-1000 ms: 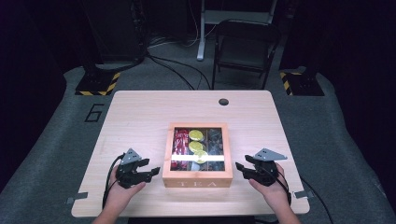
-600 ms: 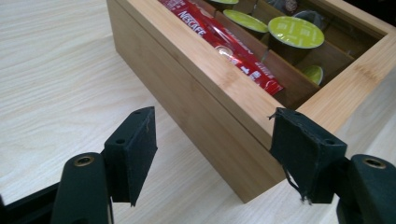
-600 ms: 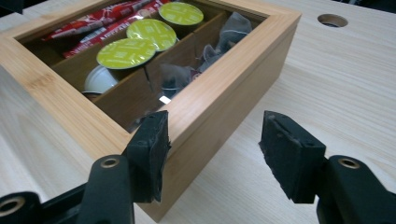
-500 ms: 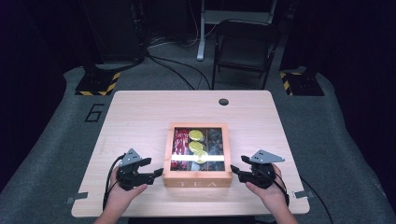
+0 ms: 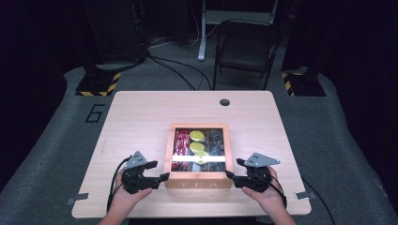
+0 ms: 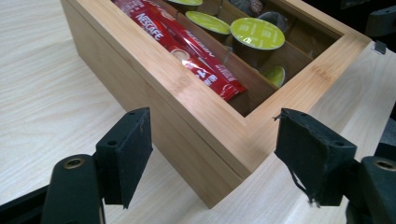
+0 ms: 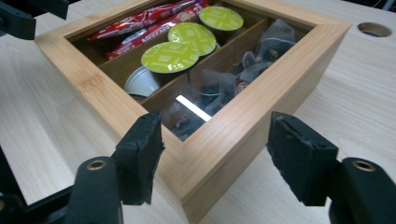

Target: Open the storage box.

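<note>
My left gripper (image 5: 162,177) stands with jaws spread wide, straddling the near left corner of the box (image 5: 199,180) without touching it; in the left gripper view that corner sits between my pads (image 6: 125,156). My right gripper (image 5: 230,174) is likewise spread, flanking the near right corner, with wood showing between its pads (image 7: 140,156). The box rests near the table's (image 5: 141,117) six o'clock edge, midway between my hands. Inside, the sachets (image 6: 187,46) lie in the nine o'clock compartment, the pods (image 7: 187,44) in the middle one, and dark packets (image 7: 275,39) at three o'clock.
</note>
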Action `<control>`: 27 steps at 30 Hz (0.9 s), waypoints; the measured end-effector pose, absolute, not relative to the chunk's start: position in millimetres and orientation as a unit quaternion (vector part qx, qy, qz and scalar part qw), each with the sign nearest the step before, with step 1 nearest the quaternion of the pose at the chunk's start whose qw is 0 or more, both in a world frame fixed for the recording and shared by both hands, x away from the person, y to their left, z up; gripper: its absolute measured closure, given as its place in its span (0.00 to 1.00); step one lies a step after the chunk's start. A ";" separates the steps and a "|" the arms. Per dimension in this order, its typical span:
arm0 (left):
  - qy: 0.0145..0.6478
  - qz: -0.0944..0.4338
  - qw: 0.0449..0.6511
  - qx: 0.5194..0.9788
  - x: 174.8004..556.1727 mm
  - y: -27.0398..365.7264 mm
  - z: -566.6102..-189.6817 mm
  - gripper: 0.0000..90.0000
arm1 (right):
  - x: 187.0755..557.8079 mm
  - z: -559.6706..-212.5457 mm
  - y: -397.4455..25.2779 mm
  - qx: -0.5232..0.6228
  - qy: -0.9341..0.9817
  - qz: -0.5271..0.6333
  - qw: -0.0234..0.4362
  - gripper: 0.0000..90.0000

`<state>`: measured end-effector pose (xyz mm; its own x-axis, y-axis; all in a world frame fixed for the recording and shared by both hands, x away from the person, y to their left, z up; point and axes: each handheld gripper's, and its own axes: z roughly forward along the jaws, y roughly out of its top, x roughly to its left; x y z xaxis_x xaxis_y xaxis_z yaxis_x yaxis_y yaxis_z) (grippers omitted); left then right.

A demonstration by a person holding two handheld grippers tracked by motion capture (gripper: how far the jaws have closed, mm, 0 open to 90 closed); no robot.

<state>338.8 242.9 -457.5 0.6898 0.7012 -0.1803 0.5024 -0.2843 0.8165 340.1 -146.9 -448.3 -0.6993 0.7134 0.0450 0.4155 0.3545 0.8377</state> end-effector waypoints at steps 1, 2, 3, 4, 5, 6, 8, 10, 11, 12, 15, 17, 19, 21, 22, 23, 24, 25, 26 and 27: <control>0.376 0.108 0.461 0.797 338.7 242.2 -457.6 0.29 | 339.5 -448.9 -145.5 0.349 0.807 0.446 0.166 0.37; 0.376 0.105 0.461 0.797 338.2 241.1 -457.7 0.28 | 339.2 -449.3 -144.4 0.345 0.811 0.443 0.164 0.37; 0.374 0.107 0.461 0.798 337.8 240.1 -457.9 0.28 | 338.8 -449.7 -142.7 0.346 0.811 0.443 0.164 0.37; 0.373 0.104 0.461 0.798 337.3 239.3 -457.9 0.28 | 338.2 -449.9 -141.7 0.344 0.812 0.443 0.163 0.36; 0.371 0.106 0.460 0.800 337.1 238.4 -458.2 0.28 | 337.8 -449.9 -140.9 0.342 0.813 0.443 0.163 0.36; 0.371 0.105 0.460 0.800 336.6 237.4 -458.4 0.28 | 337.7 -449.8 -140.2 0.339 0.814 0.444 0.162 0.36; 0.368 0.105 0.458 0.803 336.2 236.3 -458.7 0.28 | 336.9 -449.8 -138.6 0.338 0.815 0.442 0.164 0.35; 0.368 0.107 0.459 0.802 335.6 234.8 -459.6 0.28 | 336.5 -450.2 -137.7 0.335 0.817 0.440 0.164 0.34; 0.365 0.105 0.456 0.804 335.4 234.7 -459.4 0.28 | 336.6 -450.8 -137.1 0.332 0.817 0.441 0.164 0.34; 0.367 0.105 0.458 0.803 335.1 233.7 -460.0 0.28 | 336.5 -451.2 -137.0 0.328 0.821 0.439 0.163 0.34; 0.364 0.105 0.456 0.805 334.7 232.1 -460.8 0.28 | 335.8 -452.3 -135.0 0.329 0.821 0.437 0.163 0.33; 0.363 0.104 0.453 0.808 334.6 231.2 -461.6 0.28 | 335.3 -452.5 -134.7 0.330 0.822 0.434 0.163 0.33; 0.362 0.101 0.451 0.810 334.6 230.4 -462.7 0.27 | 335.3 -452.8 -134.7 0.330 0.822 0.434 0.163 0.33; 0.360 0.104 0.448 0.811 334.6 229.4 -463.9 0.26 | 335.8 -453.4 -135.3 0.329 0.823 0.434 0.164 0.32; 0.361 0.101 0.447 0.812 334.5 229.0 -464.5 0.26 | 336.1 -453.9 -135.9 0.327 0.824 0.432 0.164 0.32; 0.361 0.104 0.446 0.813 334.6 228.6 -465.1 0.26 | 336.0 -454.5 -135.9 0.331 0.823 0.432 0.163 0.32; 0.360 0.104 0.445 0.813 334.7 228.4 -465.5 0.25 | 336.6 -455.2 -136.6 0.325 0.826 0.431 0.163 0.31; 0.358 0.104 0.443 0.815 335.0 228.7 -465.8 0.25 | 336.5 -456.0 -136.5 0.325 0.825 0.432 0.165 0.31; 0.358 0.106 0.444 0.814 335.0 228.2 -466.5 0.25 | 336.0 -456.4 -136.0 0.328 0.826 0.430 0.162 0.31; 0.359 0.103 0.443 0.815 334.7 227.9 -467.1 0.25 | 336.3 -457.1 -136.3 0.324 0.828 0.428 0.161 0.31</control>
<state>334.7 227.9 -467.1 0.7211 0.6765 -0.1497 0.4931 -0.3492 0.7968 336.3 -136.3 -457.1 -0.7388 0.6739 0.0107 0.3982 0.4236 0.8136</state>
